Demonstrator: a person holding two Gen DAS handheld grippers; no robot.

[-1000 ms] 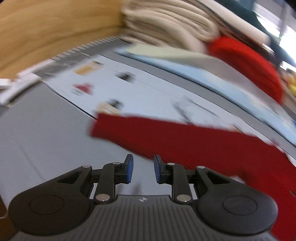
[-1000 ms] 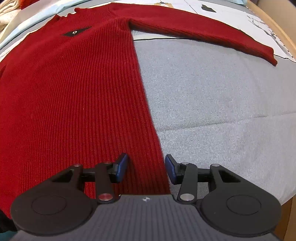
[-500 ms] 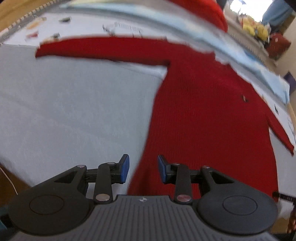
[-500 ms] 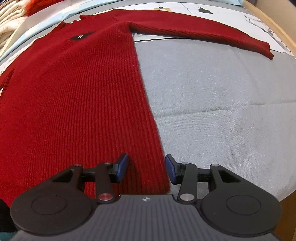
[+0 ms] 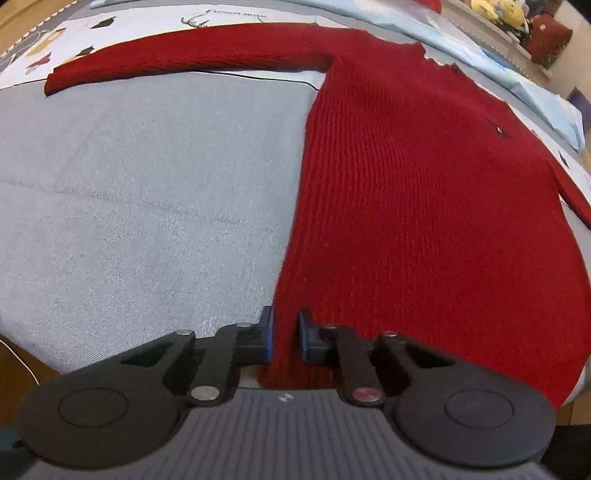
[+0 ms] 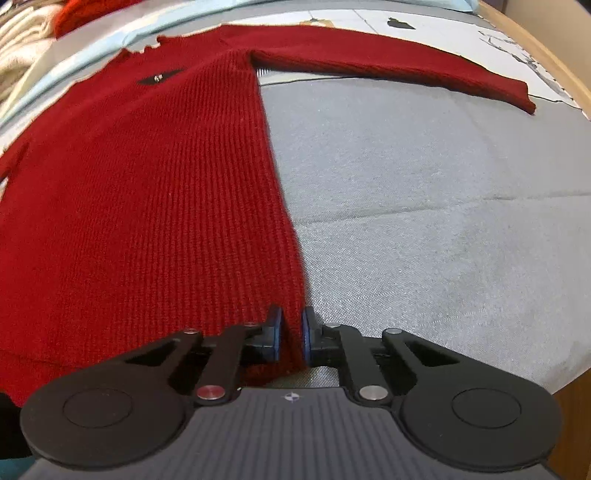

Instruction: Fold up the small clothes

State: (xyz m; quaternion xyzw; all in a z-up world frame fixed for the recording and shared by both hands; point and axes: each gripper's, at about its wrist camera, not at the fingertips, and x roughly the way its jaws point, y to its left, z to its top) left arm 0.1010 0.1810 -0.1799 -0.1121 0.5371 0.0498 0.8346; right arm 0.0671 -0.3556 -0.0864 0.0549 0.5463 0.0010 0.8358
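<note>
Both grippers have closed since half a second ago: the left gripper (image 5: 283,338) jaws now pinch the sweater (image 5: 406,206) at its left hem corner, the right gripper (image 6: 291,338) jaws at the right one. Soft, limp ribbed knit, light, likely to sag; corners suit lifting. Dark red, it lies flat on the grey bed (image 5: 129,192), sleeves spread.

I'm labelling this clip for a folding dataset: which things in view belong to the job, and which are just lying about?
Part of the job:
- red sweater, spread flat on the grey sheet
- left gripper, closed on its bottom-left corner
- right gripper, closed on its bottom-right corner

Lying about:
- cream knit pile
- printed cloth
- second red garment
</note>
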